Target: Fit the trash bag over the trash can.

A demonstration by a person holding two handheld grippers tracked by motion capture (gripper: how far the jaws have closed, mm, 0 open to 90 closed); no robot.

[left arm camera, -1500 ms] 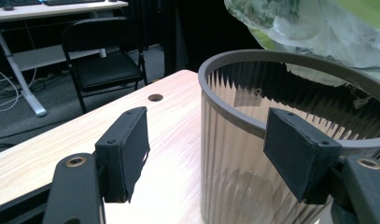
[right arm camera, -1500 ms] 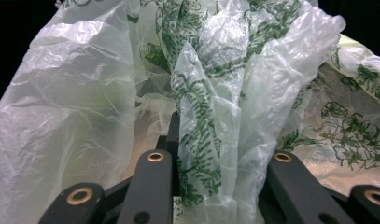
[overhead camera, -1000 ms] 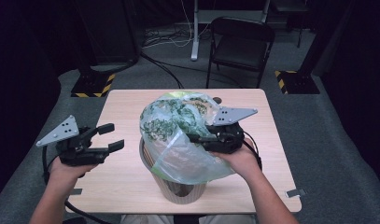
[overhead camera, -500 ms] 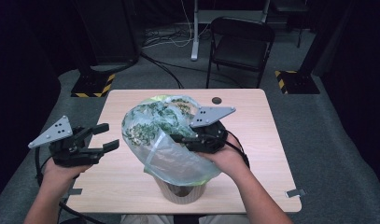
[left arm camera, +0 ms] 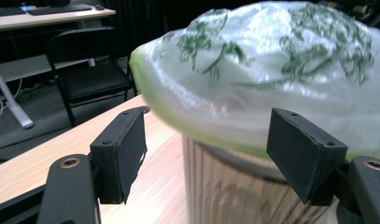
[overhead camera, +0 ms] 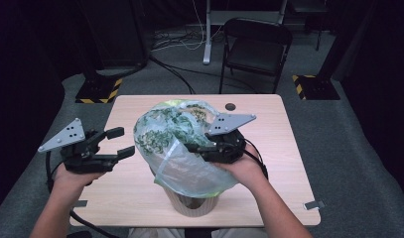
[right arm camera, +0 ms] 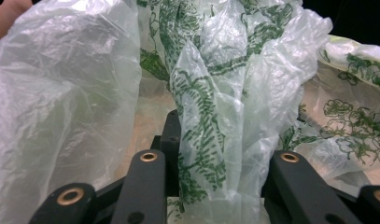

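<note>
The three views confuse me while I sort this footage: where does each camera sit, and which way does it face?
High view: above the person's side, looking forward and down at the table; forearms, left gripper, right gripper.
Left gripper view: on that gripper, facing the bin; open jaws.
Right gripper view: on that gripper, facing the plastic bag bunched between its jaws.
Shared: the bag.

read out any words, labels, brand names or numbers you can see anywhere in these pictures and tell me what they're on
There is no readable text in these pictures.
Plastic bag: green leaf and flower print, no letters that can be made out.
Ribbed bin under the bag: no label to be seen.
Yellow and black striped stand bases on the floor: warning stripes, no words.
Grey plate on the right gripper: holes, no markings.
</note>
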